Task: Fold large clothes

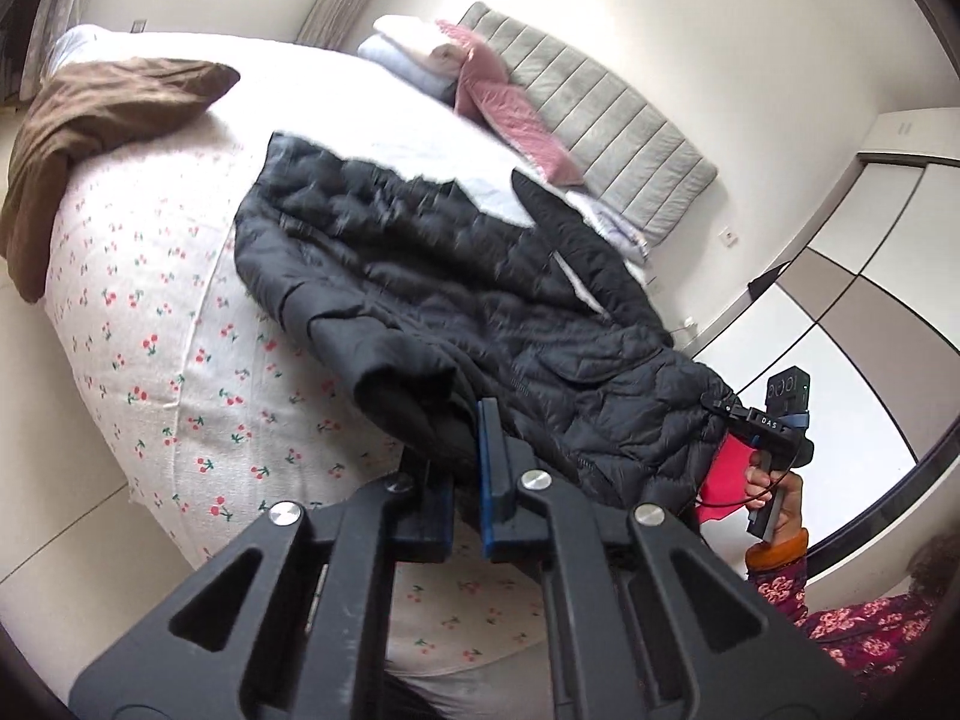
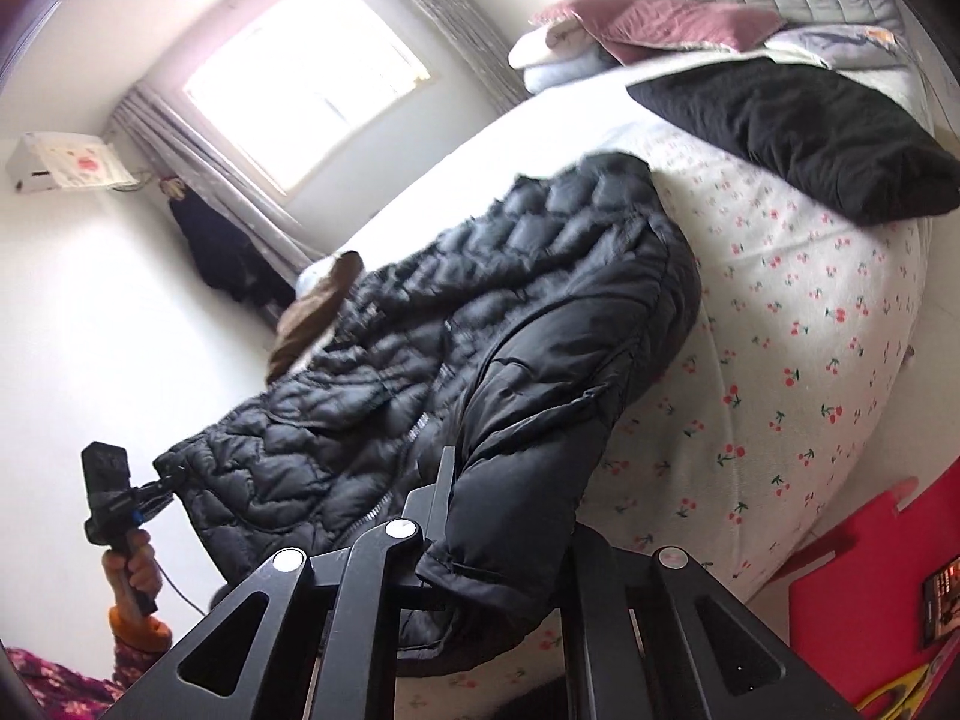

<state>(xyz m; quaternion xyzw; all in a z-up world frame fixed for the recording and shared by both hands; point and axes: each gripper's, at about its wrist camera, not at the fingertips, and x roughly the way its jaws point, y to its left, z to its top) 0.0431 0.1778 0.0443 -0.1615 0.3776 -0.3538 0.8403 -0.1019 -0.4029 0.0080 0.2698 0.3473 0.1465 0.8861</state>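
Observation:
A black quilted puffer jacket (image 1: 480,300) lies across the cherry-print bed (image 1: 180,360), its lower part hanging off the near edge. My left gripper (image 1: 465,450) is shut on a sleeve cuff of the jacket. The right gripper (image 1: 729,411) shows in the left wrist view, clamped on the jacket's hem. In the right wrist view the jacket (image 2: 510,330) drapes over my right gripper (image 2: 480,516), hiding the right finger; the jaws are shut on the jacket's edge. The left gripper (image 2: 165,480) grips the jacket at far left.
A brown garment (image 1: 102,120) lies at the bed's far corner. A black pillow (image 2: 798,132) and folded pink and white bedding (image 1: 468,60) sit by the grey headboard (image 1: 612,120). A wardrobe (image 1: 840,330) stands right. A red mat (image 2: 870,594) lies on the floor.

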